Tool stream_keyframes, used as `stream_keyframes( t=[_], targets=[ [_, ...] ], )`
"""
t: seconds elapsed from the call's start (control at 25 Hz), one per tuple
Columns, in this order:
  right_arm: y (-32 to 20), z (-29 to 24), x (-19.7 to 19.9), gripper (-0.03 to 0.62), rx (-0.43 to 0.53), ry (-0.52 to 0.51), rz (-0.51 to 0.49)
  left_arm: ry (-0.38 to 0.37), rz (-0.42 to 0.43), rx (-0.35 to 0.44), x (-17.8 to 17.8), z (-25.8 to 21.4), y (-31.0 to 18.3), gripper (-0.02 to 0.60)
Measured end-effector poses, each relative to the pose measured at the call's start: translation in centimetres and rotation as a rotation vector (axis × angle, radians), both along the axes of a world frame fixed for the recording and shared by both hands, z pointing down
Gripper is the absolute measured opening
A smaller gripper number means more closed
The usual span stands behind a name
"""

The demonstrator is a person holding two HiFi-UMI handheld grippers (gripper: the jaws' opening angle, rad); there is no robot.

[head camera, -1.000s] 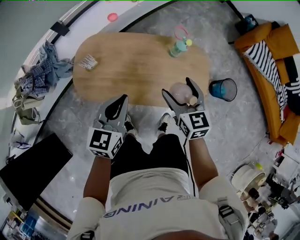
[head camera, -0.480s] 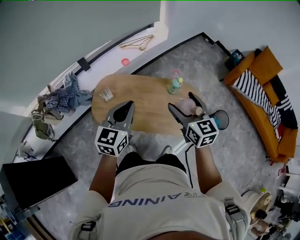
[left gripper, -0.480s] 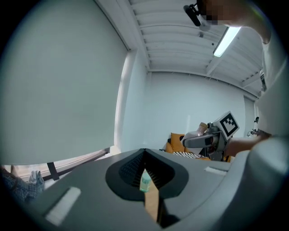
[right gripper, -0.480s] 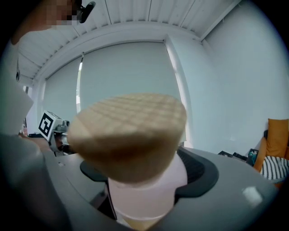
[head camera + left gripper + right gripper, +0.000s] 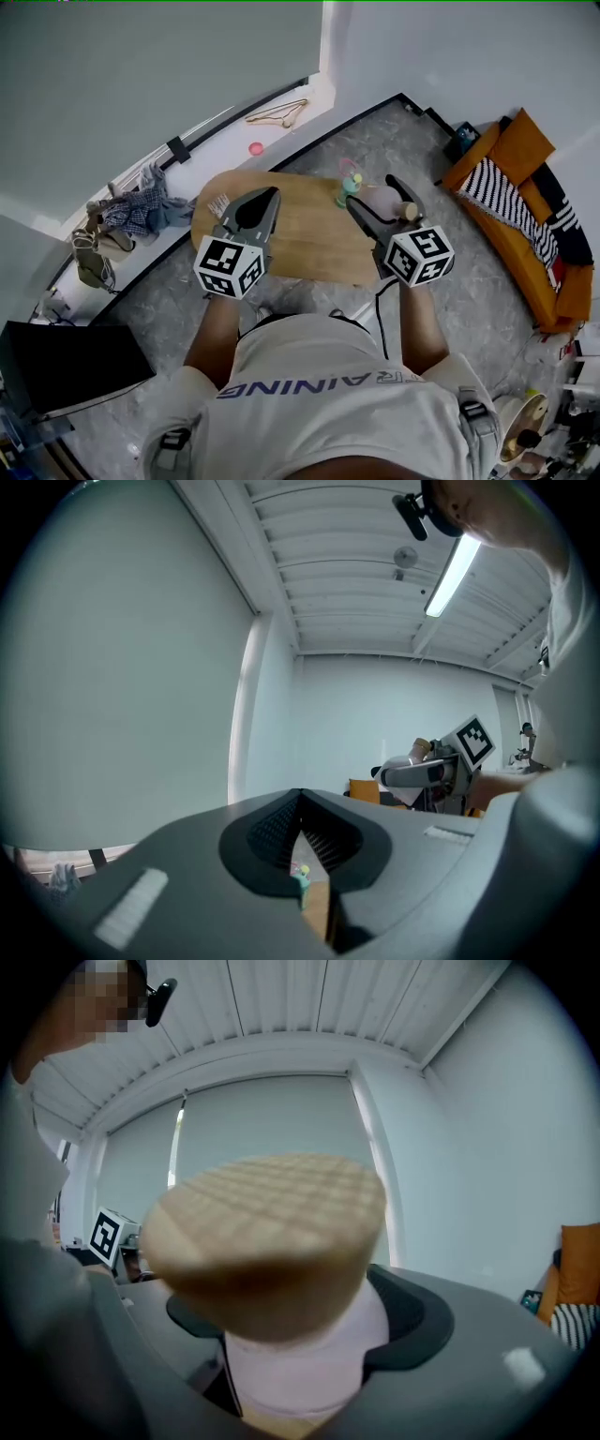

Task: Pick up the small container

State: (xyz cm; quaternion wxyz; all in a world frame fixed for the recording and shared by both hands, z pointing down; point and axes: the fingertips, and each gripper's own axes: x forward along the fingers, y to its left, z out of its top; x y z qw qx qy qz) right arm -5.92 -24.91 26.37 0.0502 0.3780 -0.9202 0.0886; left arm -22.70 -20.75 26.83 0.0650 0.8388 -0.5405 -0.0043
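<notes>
The small container is a pale pink jar with a tan, grid-patterned lid. My right gripper is shut on its pink body and holds it high above the wooden table, pointing about level. In the right gripper view the jar fills the space between the jaws. My left gripper hangs at the same height on the left, shut with nothing in it. The left gripper view shows its jaws meeting at a point, and the right gripper off to the side.
On the table stand a green bottle with a pink ring and a small packet. An orange sofa with a striped cushion is at the right. Clothes lie on a ledge at the left, and a hanger lies further back.
Both grippers have risen well above the table, the right one carrying the container up with it. The head view has climbed too, so the table looks smaller and farther.
</notes>
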Motion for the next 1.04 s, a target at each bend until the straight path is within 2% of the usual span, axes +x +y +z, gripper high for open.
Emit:
stream_keyframes(
  t=[0.28,0.6,1.04],
  targets=[
    [1.2,-1.1,-0.7,0.434,0.060,0.025,-0.027,0.011,0.000,0.000,0.4,0.0,0.9,0.002],
    [1.4,-0.7,-0.3,0.434,0.039,0.019,-0.027,0.012,-0.007,-0.016,0.7,0.2,1.5,0.002],
    [1.2,-0.4,-0.4,0.434,0.059,0.023,-0.046,0.006,-0.020,-0.018,0.8,0.6,1.4,0.002]
  ],
)
